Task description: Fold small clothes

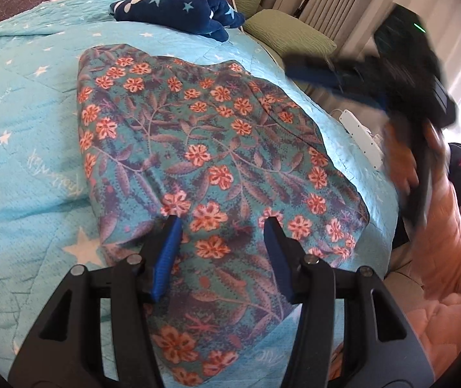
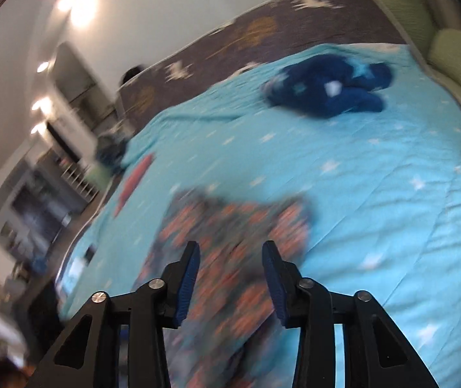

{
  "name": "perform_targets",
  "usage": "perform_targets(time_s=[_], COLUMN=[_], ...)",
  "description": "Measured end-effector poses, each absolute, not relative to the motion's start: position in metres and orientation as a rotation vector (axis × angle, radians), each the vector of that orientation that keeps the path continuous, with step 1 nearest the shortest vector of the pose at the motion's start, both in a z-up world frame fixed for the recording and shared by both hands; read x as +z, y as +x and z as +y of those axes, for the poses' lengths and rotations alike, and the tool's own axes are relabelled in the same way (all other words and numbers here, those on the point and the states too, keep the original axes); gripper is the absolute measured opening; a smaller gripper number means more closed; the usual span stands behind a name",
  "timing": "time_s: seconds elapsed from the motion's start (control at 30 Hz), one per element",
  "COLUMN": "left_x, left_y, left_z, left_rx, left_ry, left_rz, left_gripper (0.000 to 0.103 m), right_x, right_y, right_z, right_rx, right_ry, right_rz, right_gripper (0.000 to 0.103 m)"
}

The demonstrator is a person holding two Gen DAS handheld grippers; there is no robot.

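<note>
Standing by the bed, what worries me is the floral garment (image 1: pixel 198 148) getting dragged out of shape. It lies spread on the turquoise star quilt (image 1: pixel 20 148), already looking folded over into a rough rectangle, and a careless pinch through both layers, or through the quilt beneath, would likely pull the fold apart or bunch the bedding up with it. The right gripper (image 2: pixel 230 249) gives a badly smeared view, so it seems to be swinging fast; if it comes down at that speed it could catch an edge and skew the cloth.

The left gripper (image 1: pixel 222 221) hovers low over the near end of the garment, its blue fingers (image 1: pixel 169 252) spread wide with nothing between them; whether the tips brush the fabric I cannot tell. The right gripper's fingers are also parted and empty, with the garment below them, toward six o'clock in that view.

A crumpled navy star-print garment (image 1: pixel 178 11) waits at twelve o'clock, well apart, beside green cushions (image 1: pixel 291 35) at one o'clock.
</note>
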State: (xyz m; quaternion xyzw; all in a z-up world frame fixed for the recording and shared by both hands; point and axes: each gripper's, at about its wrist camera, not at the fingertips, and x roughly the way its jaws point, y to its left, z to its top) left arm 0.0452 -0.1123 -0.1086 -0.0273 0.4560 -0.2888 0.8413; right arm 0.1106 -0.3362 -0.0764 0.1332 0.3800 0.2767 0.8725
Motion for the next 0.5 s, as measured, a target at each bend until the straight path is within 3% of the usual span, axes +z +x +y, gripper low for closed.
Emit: perform_targets(time_s=[0.1, 0.13, 0.2, 0.3, 0.43, 0.5], left_x=[-0.109, -0.109, -0.110, -0.109, -0.102, -0.100], left_y=[0.043, 0.042, 0.039, 0.032, 0.020, 0.013], left_z=[-0.113, -0.111, -0.113, -0.115, -0.113, -0.111], left_rx=[-0.598, -0.600, -0.590, -0.556, -0.564, -0.572], left_ry=[-0.056, -0.060, -0.050, -0.014, -0.025, -0.021], left_rz=[0.955, 0.949, 0.939, 0.922, 0.912, 0.901], left_gripper=[0.055, 0.055, 0.055, 0.055, 0.065, 0.065], right_x=[-0.095, -0.112, -0.132, -0.123, -0.095, -0.086], right_y=[0.085, 0.084, 0.082, 0.073, 0.047, 0.024], right_z=[-0.309, -0.303, -0.310, -0.320, -0.322, -0.321], right_rx=[0.542, 0.424, 0.373, 0.334, 0.325, 0.320], right_ry=[0.132, 0.028, 0.034, 0.144, 0.183, 0.154], right_rz=[0.849, 0.880, 0.848, 0.838, 0.759, 0.724], right_gripper=[0.033, 0.026, 0.023, 0.021, 0.022, 0.023])
